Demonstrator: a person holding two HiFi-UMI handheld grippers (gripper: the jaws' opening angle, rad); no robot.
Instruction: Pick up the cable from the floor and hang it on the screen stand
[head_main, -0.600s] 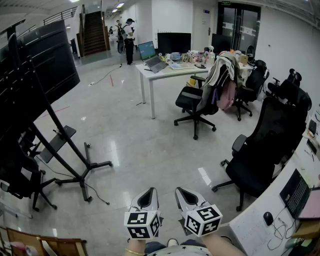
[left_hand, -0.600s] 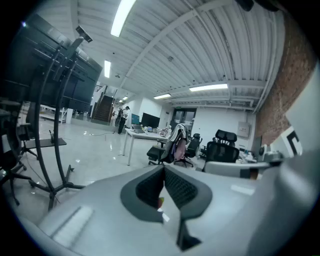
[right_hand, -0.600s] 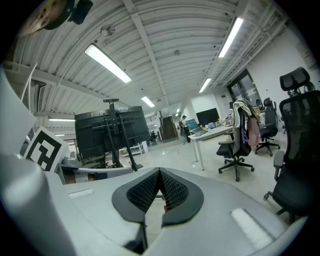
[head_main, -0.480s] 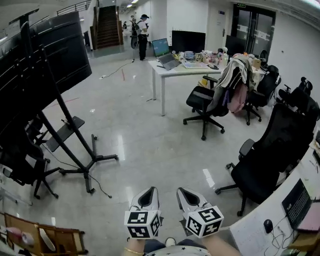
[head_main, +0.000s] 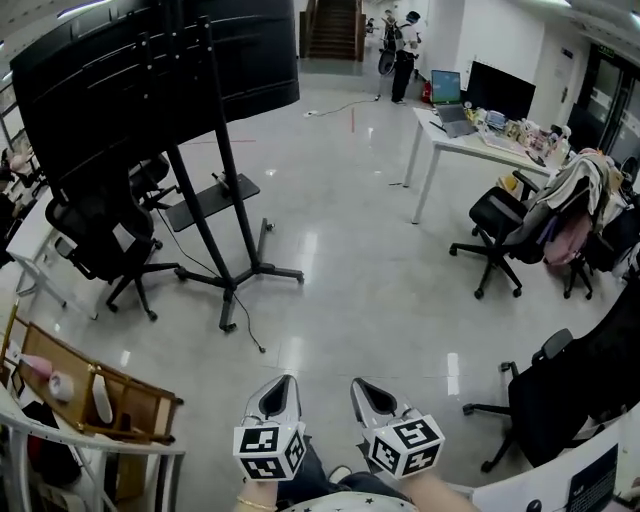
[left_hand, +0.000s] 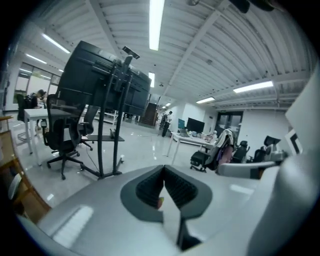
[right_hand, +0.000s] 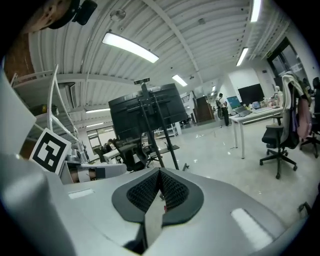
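The big black screen (head_main: 150, 80) stands on a wheeled black stand (head_main: 232, 275) at the upper left of the head view. From the stand's base a thin black cable (head_main: 248, 333) trails across the glossy floor toward me. My left gripper (head_main: 278, 392) and right gripper (head_main: 366, 392) are side by side at the bottom edge, well short of the cable. Both are shut with nothing between the pads. In the left gripper view the stand (left_hand: 106, 130) rises beyond the left gripper (left_hand: 163, 169). The right gripper view shows the stand (right_hand: 156, 135) behind the right gripper (right_hand: 160, 172).
A black office chair (head_main: 105, 235) stands left of the stand and a wooden rack (head_main: 95, 400) sits at the lower left. A white desk (head_main: 470, 145) with a laptop, several chairs (head_main: 505, 225) and a draped coat fill the right. A person (head_main: 405, 45) stands far back.
The head view has swung left: the screen stand has come from the left edge toward the centre, and the desk and chairs have slid right. Both grippers stay shut, side by side.
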